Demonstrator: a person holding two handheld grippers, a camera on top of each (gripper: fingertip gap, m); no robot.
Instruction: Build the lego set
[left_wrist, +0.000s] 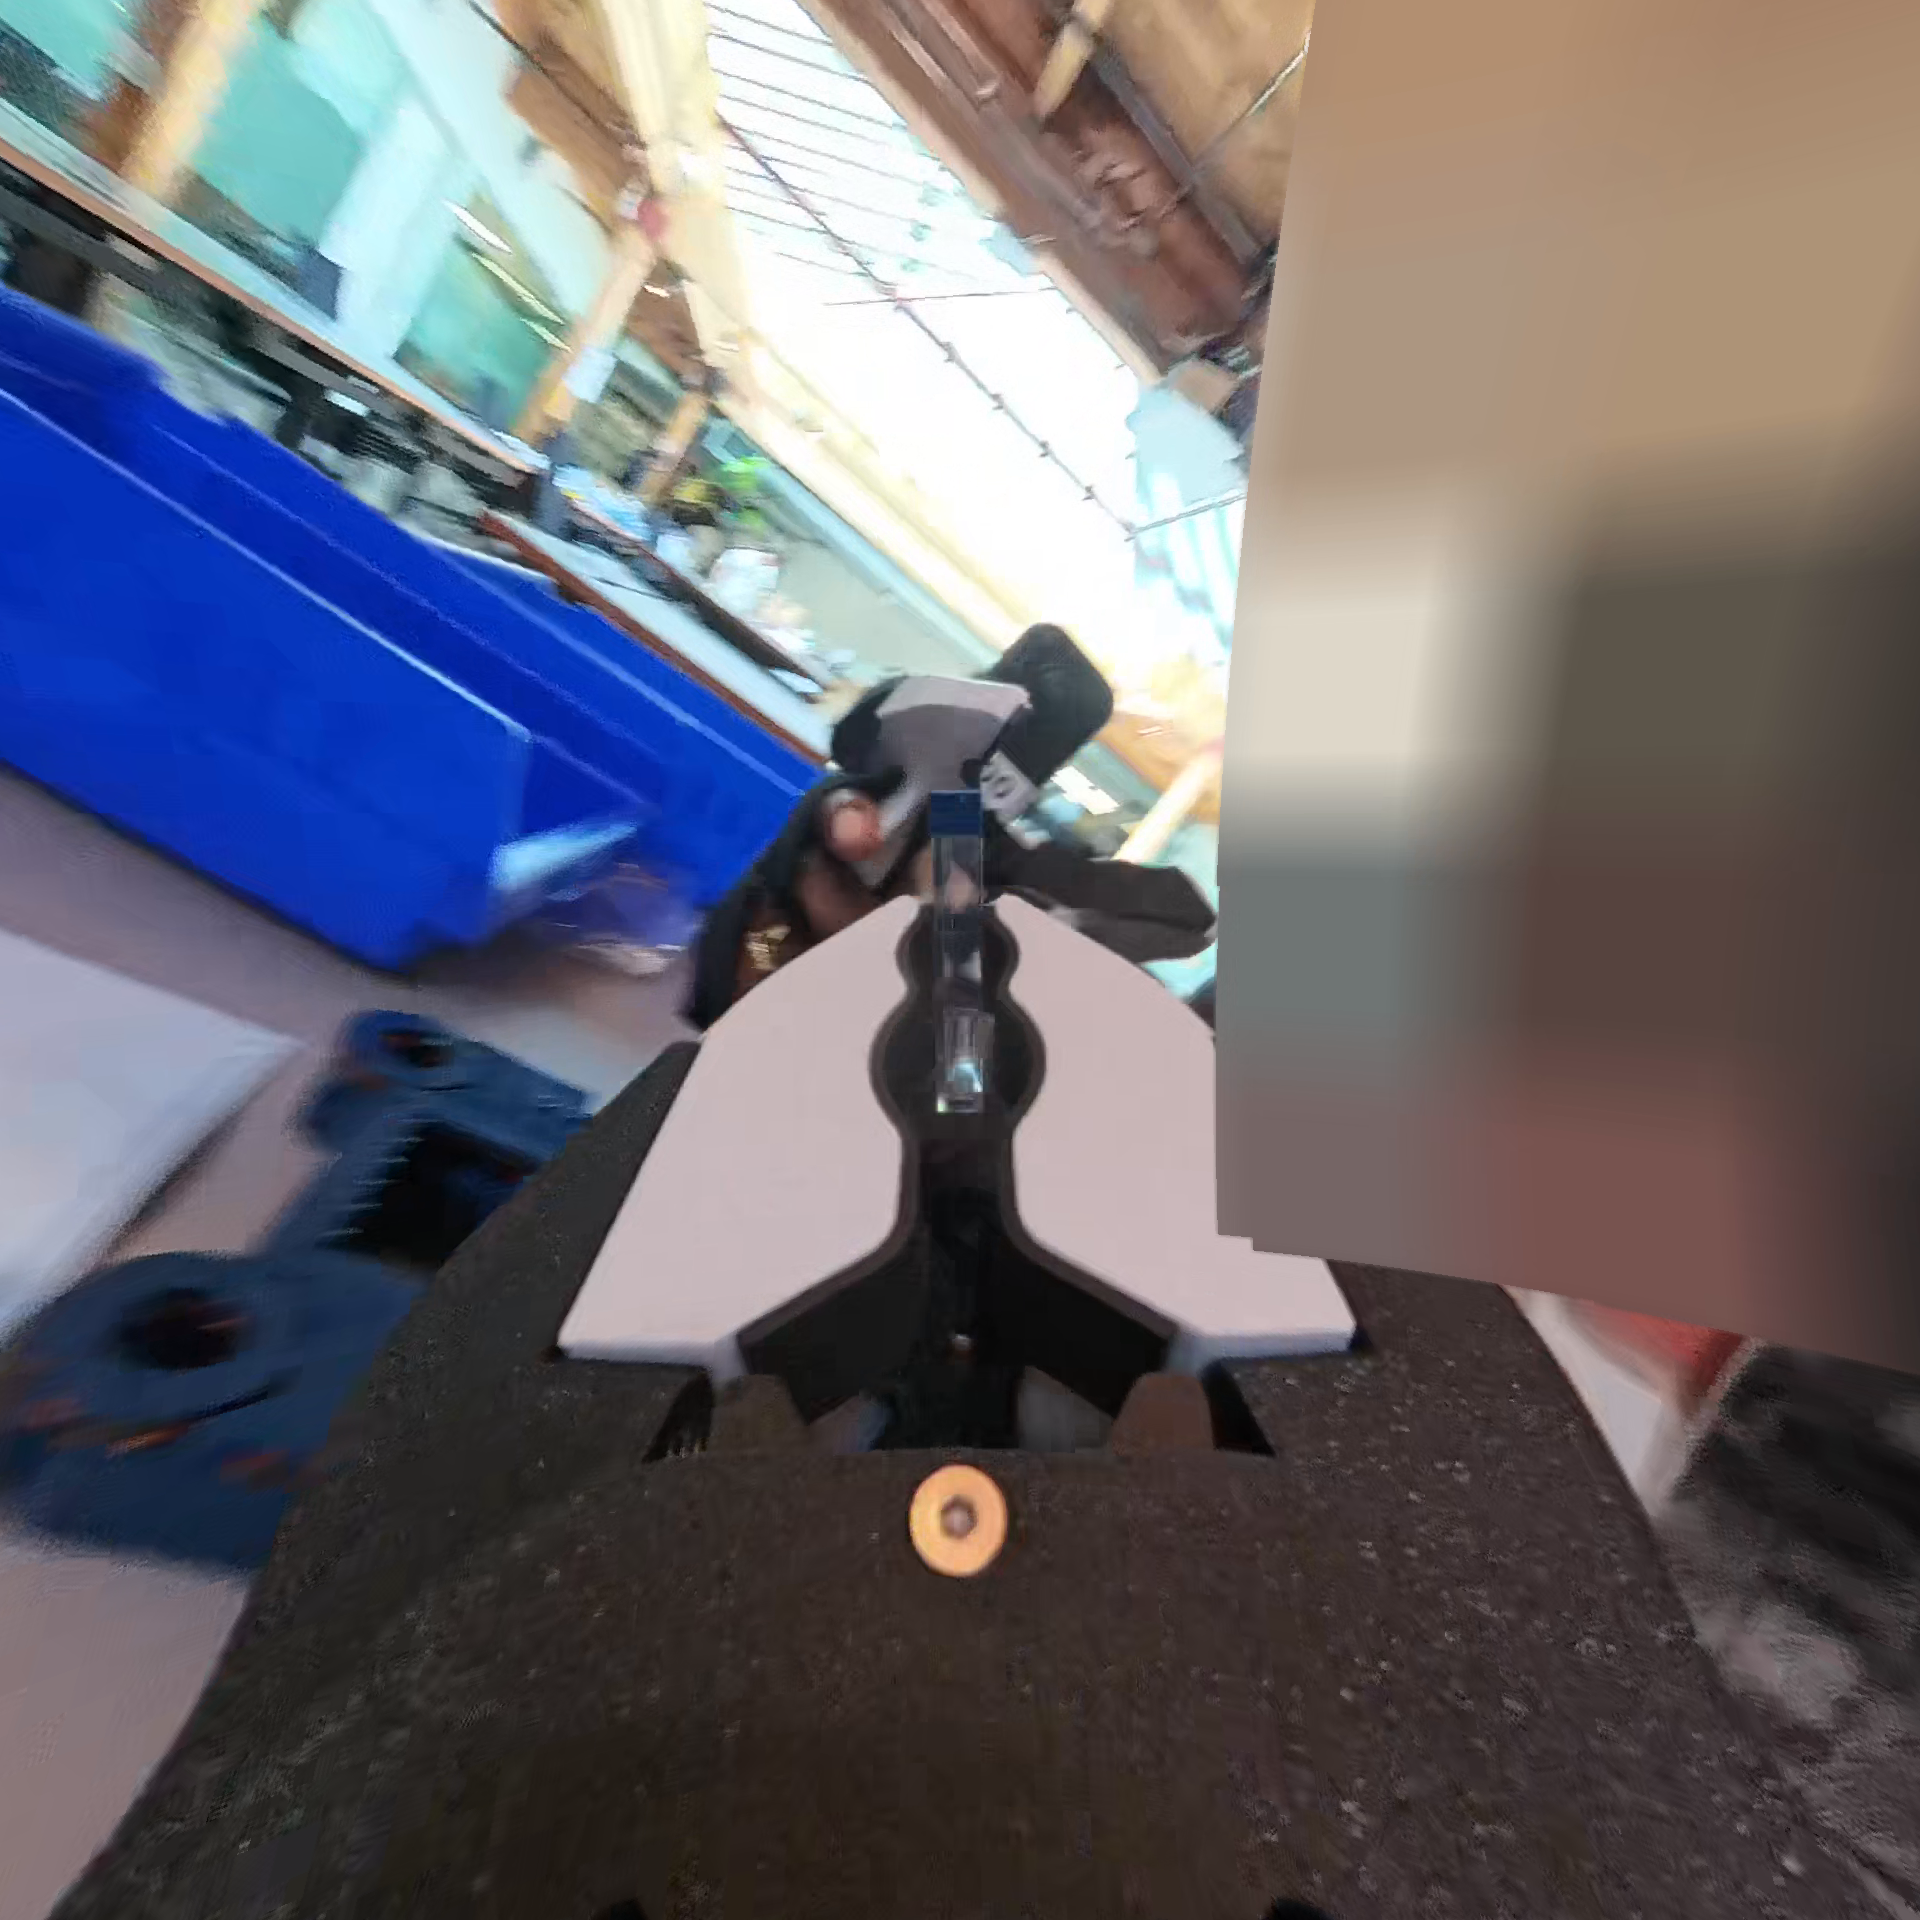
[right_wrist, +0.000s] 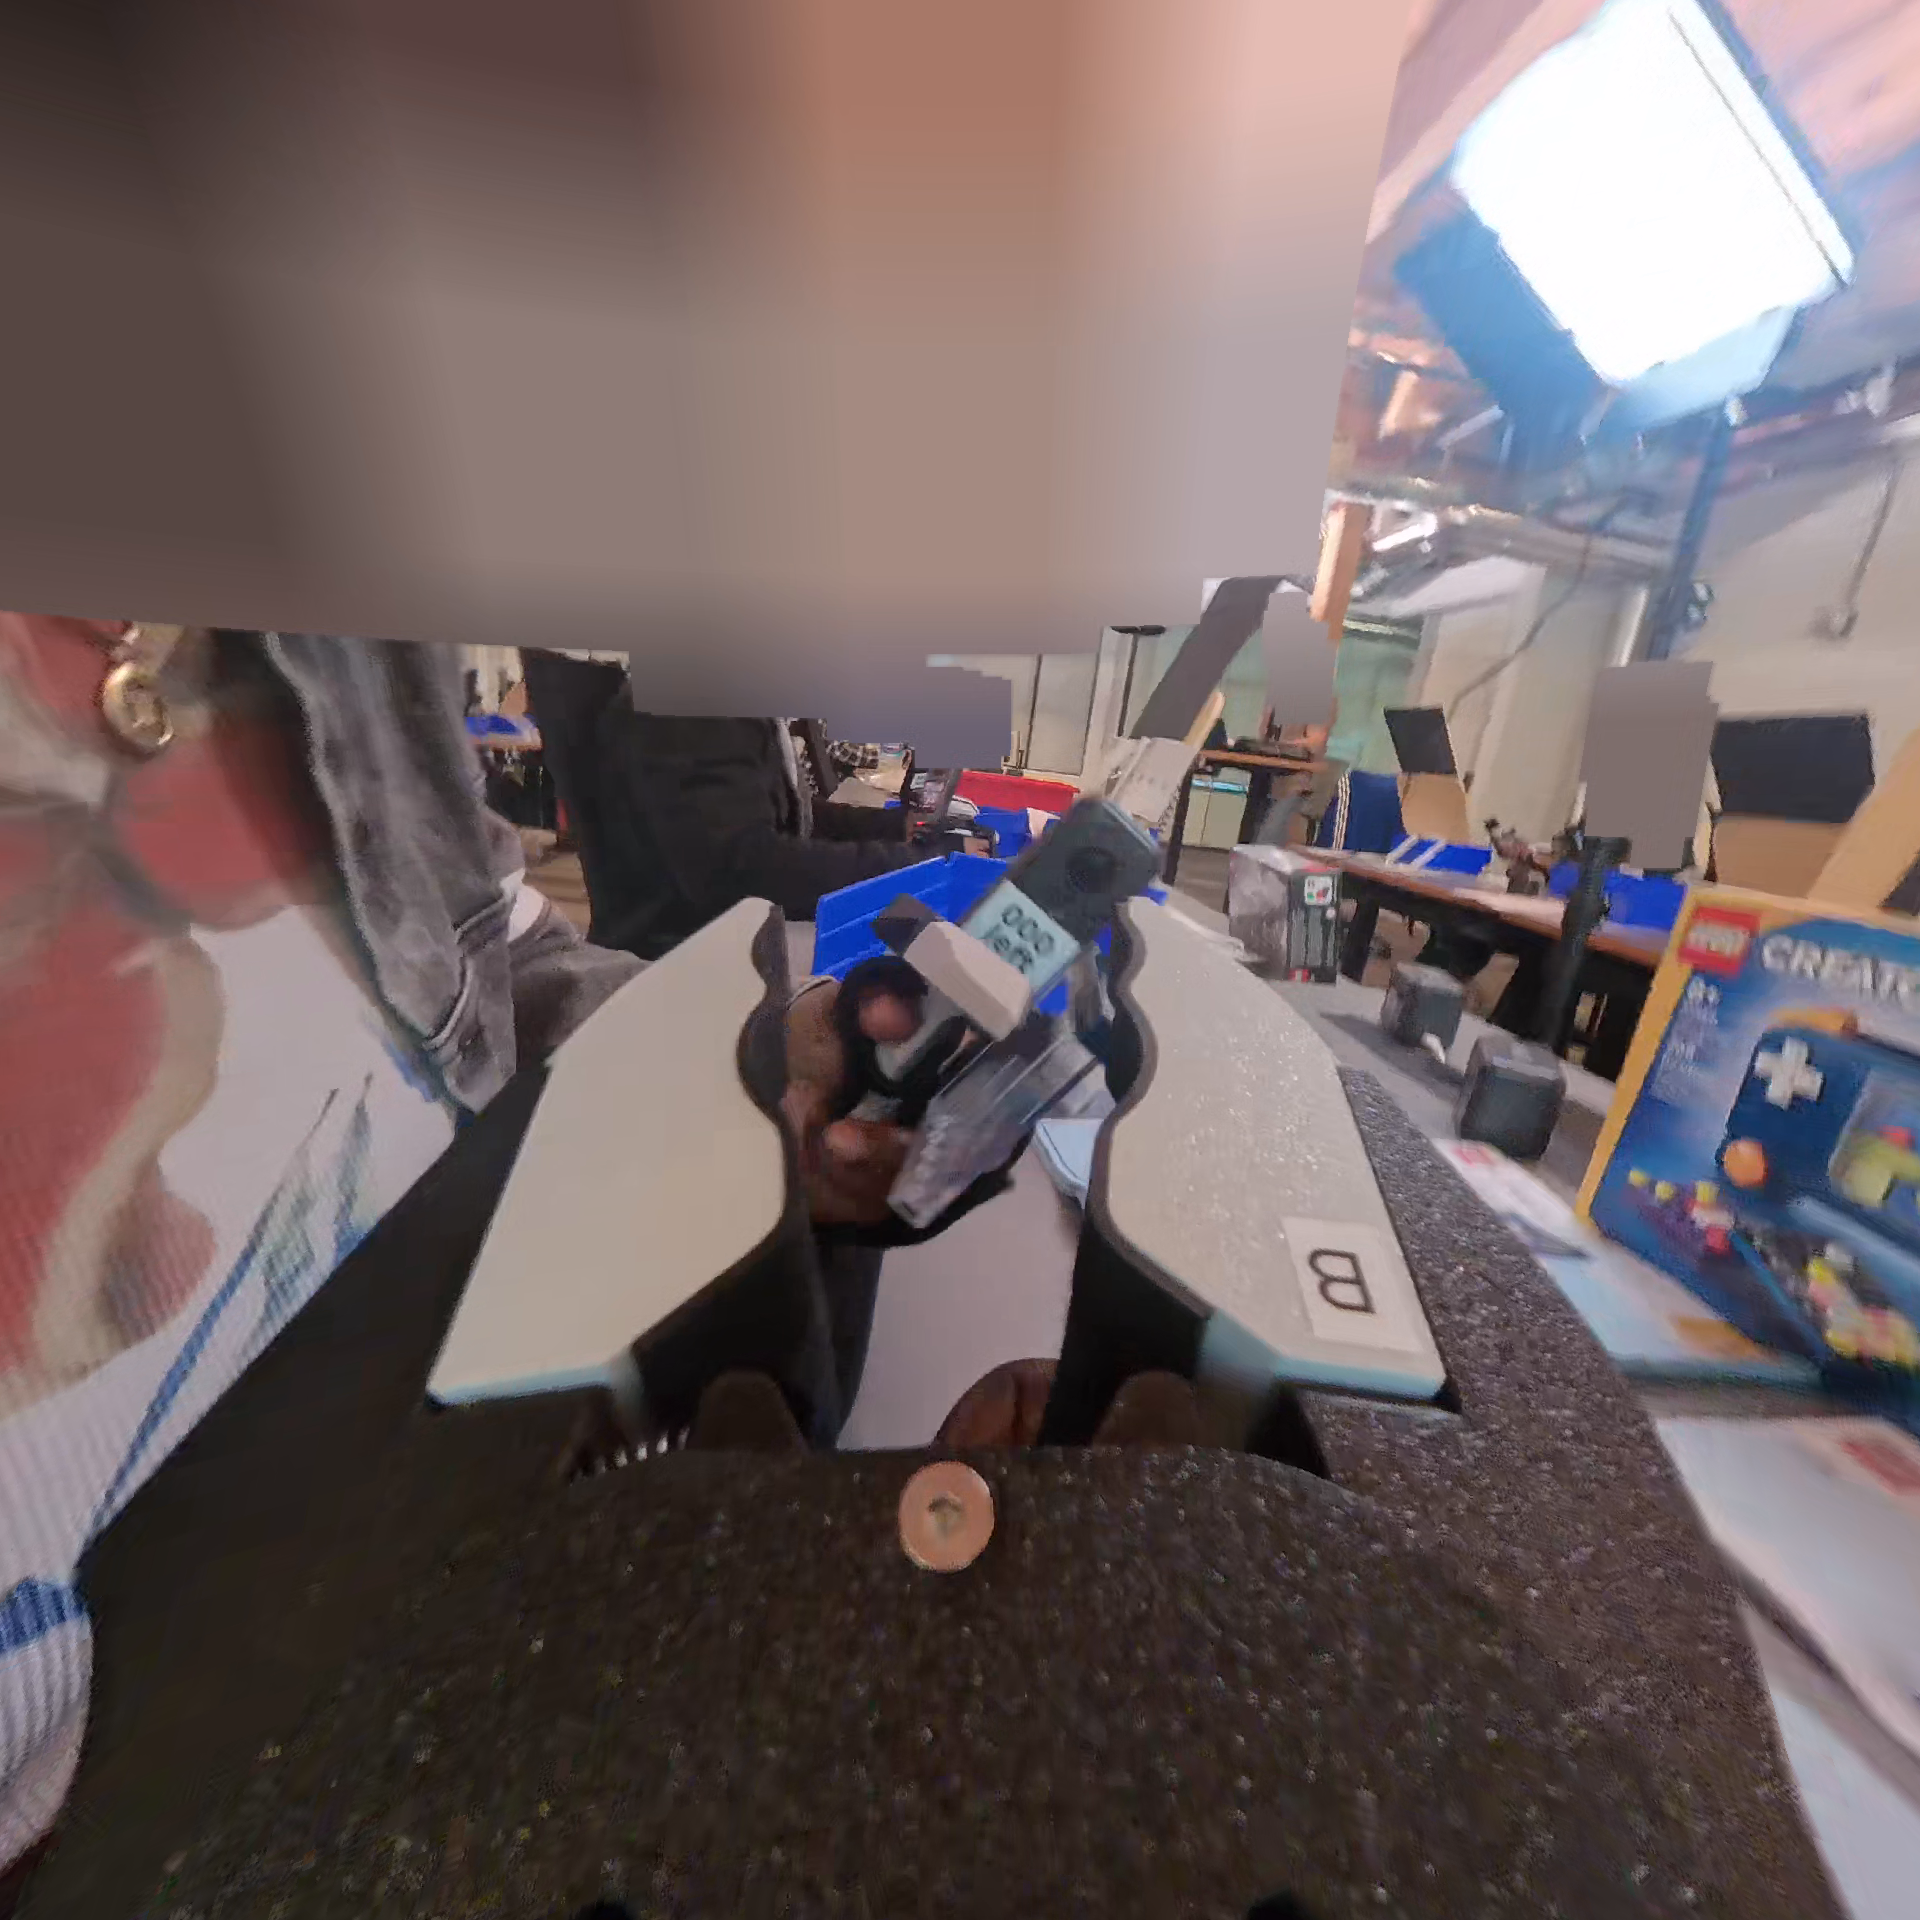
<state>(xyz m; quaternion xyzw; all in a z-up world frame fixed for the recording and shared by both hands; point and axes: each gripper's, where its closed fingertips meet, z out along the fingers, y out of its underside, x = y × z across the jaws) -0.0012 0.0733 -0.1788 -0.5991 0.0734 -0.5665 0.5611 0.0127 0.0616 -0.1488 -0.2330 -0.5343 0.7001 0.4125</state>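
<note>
My left gripper (left_wrist: 956, 916) is shut on a thin clear lego piece (left_wrist: 957, 1049) with a small blue part at its far end (left_wrist: 954, 812), held up off the table. A dark blue lego build (left_wrist: 312, 1226) lies blurred on the table at lower left. My right gripper (right_wrist: 951, 935) is open and empty, its white fingers (right_wrist: 655, 1101) spread wide. Between them, farther off, the left gripper (right_wrist: 977, 977) shows in a hand, with the clear piece (right_wrist: 987, 1117) in it. The right gripper also shows beyond the left one (left_wrist: 966, 738).
A large blue bin (left_wrist: 260, 644) stands at the left. A lego box (right_wrist: 1766, 1122) stands at the right with paper sheets (right_wrist: 1818, 1538) in front of it. Two dark cubes (right_wrist: 1507, 1091) sit on the table. A person's grey jacket sleeve (right_wrist: 416, 883) is close at the left. My two grippers' fingertips are within a few centimetres of each other.
</note>
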